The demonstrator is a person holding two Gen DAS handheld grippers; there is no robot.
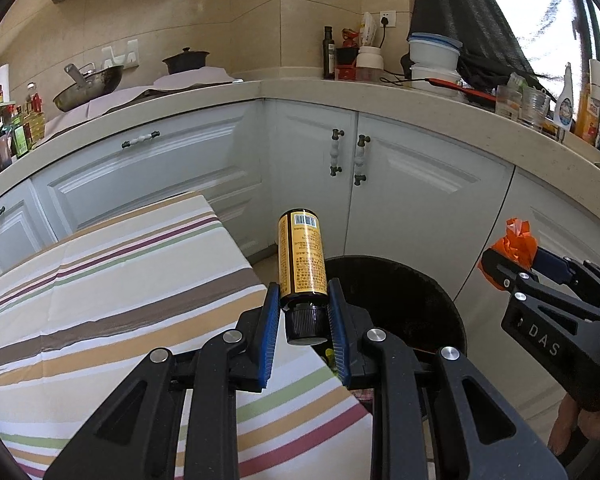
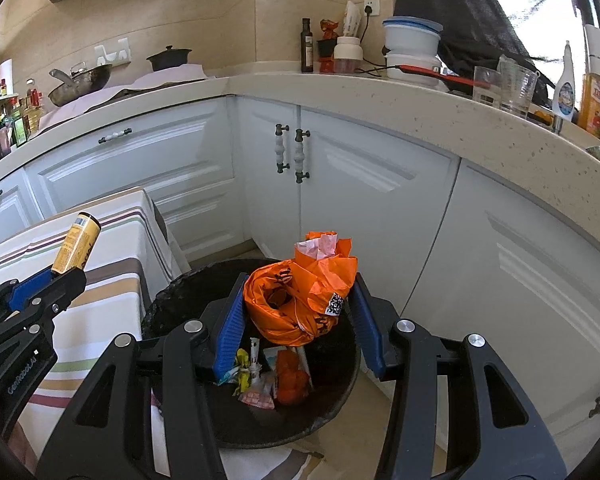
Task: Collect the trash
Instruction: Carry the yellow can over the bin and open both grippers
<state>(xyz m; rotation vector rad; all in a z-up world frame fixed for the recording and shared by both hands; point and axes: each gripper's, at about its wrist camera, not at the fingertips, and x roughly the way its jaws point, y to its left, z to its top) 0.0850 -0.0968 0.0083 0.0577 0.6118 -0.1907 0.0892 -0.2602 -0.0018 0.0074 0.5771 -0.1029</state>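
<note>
My left gripper [image 1: 303,292] is shut on a brown bottle with a yellow label [image 1: 302,256], held by its black-capped neck at the table's edge beside the black trash bin [image 1: 420,292]. The bottle also shows in the right wrist view [image 2: 76,246]. My right gripper [image 2: 300,284] is shut on a crumpled orange plastic bag [image 2: 300,292] and holds it over the bin [image 2: 340,392]. Wrappers and orange scraps [image 2: 260,380] lie inside the bin. The right gripper with the orange bag [image 1: 518,242] shows in the left wrist view.
A table with a striped cloth [image 1: 100,300] stands left of the bin. White cabinets [image 1: 400,192] run behind under a beige counter [image 1: 440,112] that carries pots, bottles, glasses and containers.
</note>
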